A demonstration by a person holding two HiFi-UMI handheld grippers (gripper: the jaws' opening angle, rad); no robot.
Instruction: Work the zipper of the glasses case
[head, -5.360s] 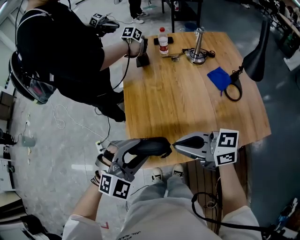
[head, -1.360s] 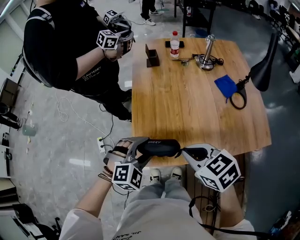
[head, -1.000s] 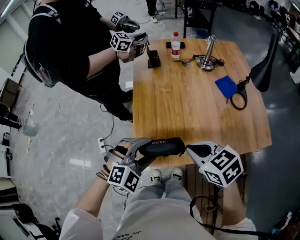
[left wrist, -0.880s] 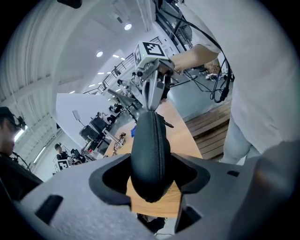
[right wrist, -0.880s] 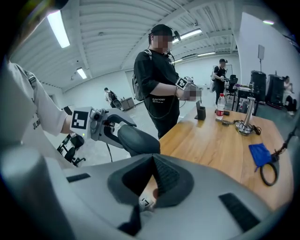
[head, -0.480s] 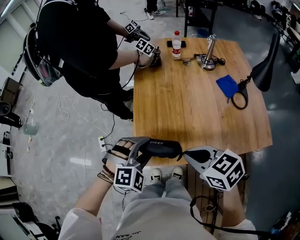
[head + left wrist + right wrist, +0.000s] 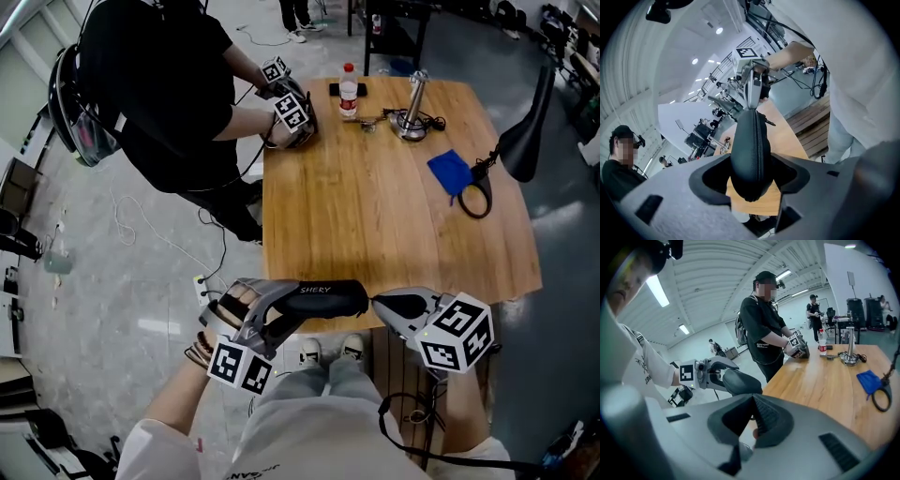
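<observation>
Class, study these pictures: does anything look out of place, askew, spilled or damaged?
Nothing stands out. The glasses case looks intact, sitting between the left gripper's opening jaws off the table's near edge; the bottle stands upright, nothing spilled.

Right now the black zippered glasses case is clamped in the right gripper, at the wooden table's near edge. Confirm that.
Wrong gripper: the left gripper holds the black zippered glasses case, jaws opening slightly around it, at the wooden table's near edge. The left gripper view shows it.
</observation>
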